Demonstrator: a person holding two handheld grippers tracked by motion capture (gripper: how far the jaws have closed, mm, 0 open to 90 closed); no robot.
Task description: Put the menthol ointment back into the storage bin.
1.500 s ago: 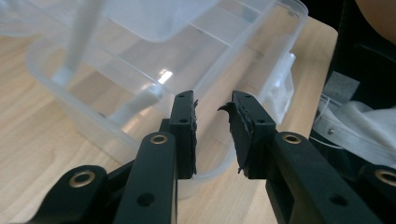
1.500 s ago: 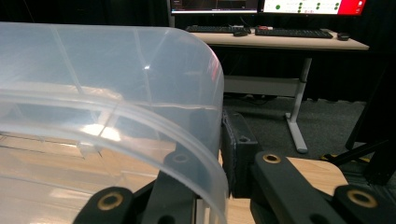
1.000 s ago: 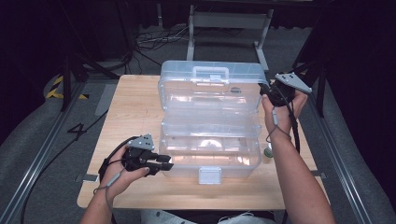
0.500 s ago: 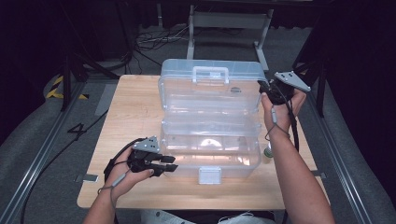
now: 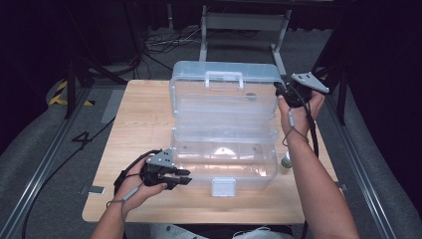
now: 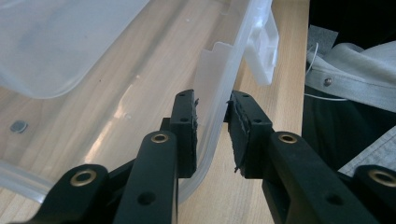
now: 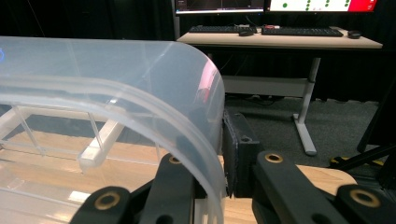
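A clear plastic box (image 5: 224,167) stands on the wooden table (image 5: 144,119) with its lid (image 5: 224,99) raised upright behind the base. My right gripper (image 5: 279,89) is at the lid's upper right corner, shut on the lid's curved edge (image 7: 205,116). My left gripper (image 5: 185,178) is at the base's front left corner. Its jaws sit on either side of the front wall (image 6: 212,112), closed onto the rim. A white latch (image 6: 261,46) hangs from the front rim. A small grey disc (image 6: 18,126) lies inside the base.
A small green-tipped object (image 5: 286,162) lies on the table by the box's right side, next to the right forearm. Cables and a metal stand (image 5: 244,25) are on the floor beyond the table. A desk with monitors (image 7: 280,32) stands farther off.
My left gripper has moved right, from beside the base onto its front left wall. The right gripper and the lid have held still.
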